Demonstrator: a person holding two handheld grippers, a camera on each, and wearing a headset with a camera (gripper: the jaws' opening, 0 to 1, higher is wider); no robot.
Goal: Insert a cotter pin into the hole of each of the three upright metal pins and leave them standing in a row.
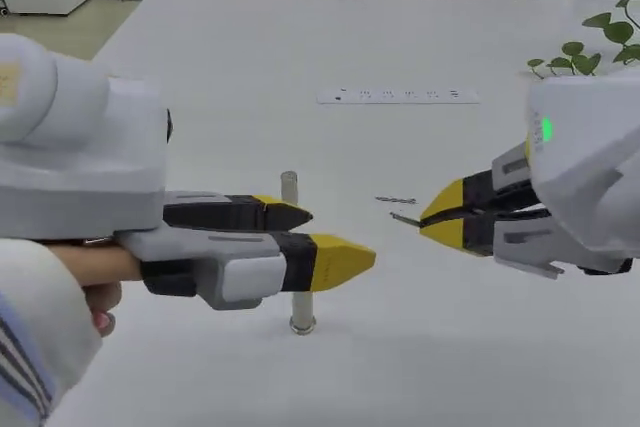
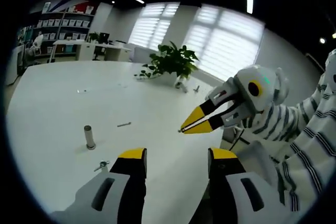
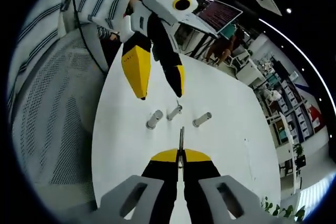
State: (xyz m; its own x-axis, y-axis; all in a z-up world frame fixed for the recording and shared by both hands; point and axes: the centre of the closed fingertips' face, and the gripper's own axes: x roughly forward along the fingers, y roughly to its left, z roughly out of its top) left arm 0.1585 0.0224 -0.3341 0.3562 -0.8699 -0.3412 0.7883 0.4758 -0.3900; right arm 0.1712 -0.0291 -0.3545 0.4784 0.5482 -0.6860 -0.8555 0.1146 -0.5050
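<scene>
Pinched tight on a thin cotter pin [image 3: 181,138], the right hand-held gripper [image 3: 181,153] may let it twist at a hole. The left hand-held gripper [image 1: 342,237], jaws spread wide and empty, could topple the three upright metal pins [image 3: 175,113] at centre frame. Its jaws crowd the approach, and a spare cotter pin [image 1: 396,200] lies on the desk [image 1: 200,57] below a power strip [image 1: 398,96].

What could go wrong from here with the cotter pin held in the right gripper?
1. The right gripper pinches the thin cotter pin near one end, with the rest sticking out. It could twist or slip when it meets a hole.
2. The left gripper, jaws open, hangs close to the upright metal pins. A small swing might topple one and break the row.
</scene>
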